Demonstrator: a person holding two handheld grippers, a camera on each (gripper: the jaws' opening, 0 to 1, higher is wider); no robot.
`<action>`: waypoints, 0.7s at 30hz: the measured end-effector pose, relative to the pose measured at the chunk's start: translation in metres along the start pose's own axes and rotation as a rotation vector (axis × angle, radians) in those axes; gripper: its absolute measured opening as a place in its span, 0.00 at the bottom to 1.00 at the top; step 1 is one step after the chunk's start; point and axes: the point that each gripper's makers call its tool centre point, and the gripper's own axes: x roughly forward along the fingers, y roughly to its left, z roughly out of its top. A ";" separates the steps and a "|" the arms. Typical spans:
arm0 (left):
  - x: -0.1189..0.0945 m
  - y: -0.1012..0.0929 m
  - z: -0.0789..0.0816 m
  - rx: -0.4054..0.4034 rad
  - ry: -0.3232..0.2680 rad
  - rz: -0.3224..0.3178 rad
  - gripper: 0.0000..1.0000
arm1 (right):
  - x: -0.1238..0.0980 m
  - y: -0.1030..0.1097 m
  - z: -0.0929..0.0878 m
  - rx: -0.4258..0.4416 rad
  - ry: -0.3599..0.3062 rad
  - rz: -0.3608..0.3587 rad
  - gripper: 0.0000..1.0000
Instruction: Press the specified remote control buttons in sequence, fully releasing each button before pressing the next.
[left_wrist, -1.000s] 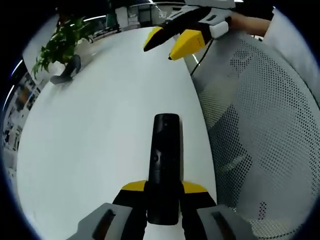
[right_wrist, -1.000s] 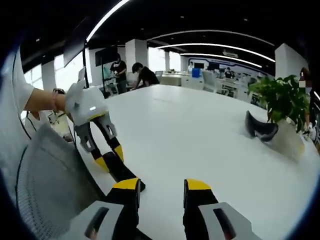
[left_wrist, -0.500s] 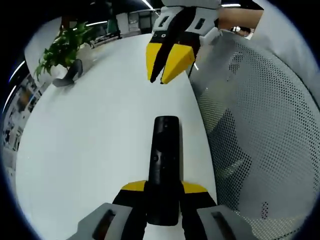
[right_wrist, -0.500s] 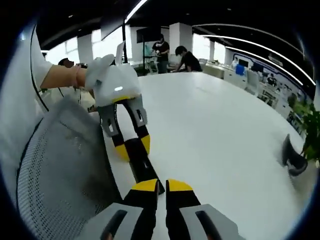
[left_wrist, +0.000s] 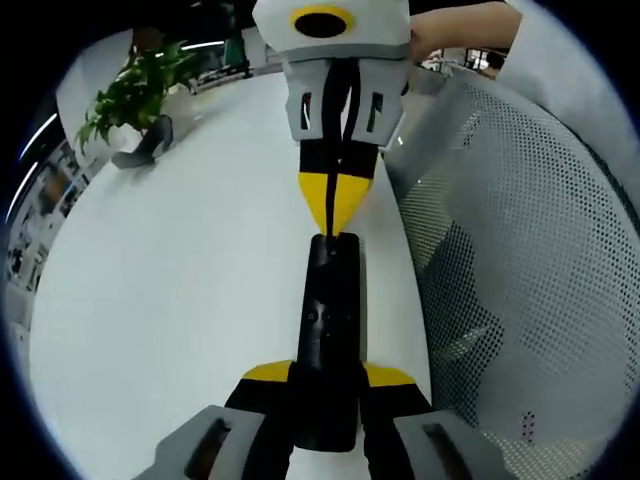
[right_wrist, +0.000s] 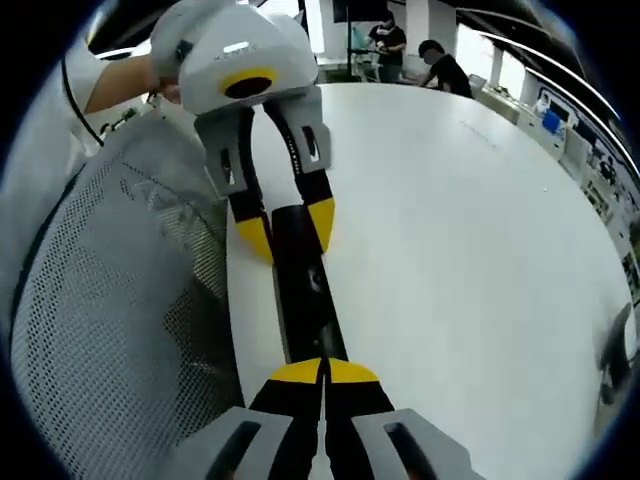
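The left hand-held gripper (left_wrist: 328, 385) is clamping the near end of the stiff, light, slick remote (left_wrist: 330, 320), while the closed, empty right hand-held gripper (left_wrist: 338, 215) is touching its far end.

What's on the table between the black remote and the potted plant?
Nothing: in the left gripper view, bare white table stretches from the remote control to the potted plant and the dark curved object beside it.

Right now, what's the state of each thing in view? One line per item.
Slim black remote control: flat on the white table, clamped at its near end.
Left hand-held gripper: shut on the remote.
Right hand-held gripper: jaws shut, tips at the remote's far end; contact unclear.
White round table: carries the remote near its edge.
Green potted plant: upright at the table's far side.
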 end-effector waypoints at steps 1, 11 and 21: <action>0.000 0.000 0.000 0.000 0.000 0.000 0.24 | 0.001 -0.001 0.000 0.006 0.008 0.000 0.00; 0.002 0.001 0.000 -0.004 0.006 0.000 0.24 | 0.001 0.006 -0.002 -0.052 0.034 0.000 0.00; 0.002 0.001 -0.001 0.008 0.003 -0.003 0.24 | 0.003 0.003 -0.001 -0.068 0.033 -0.090 0.00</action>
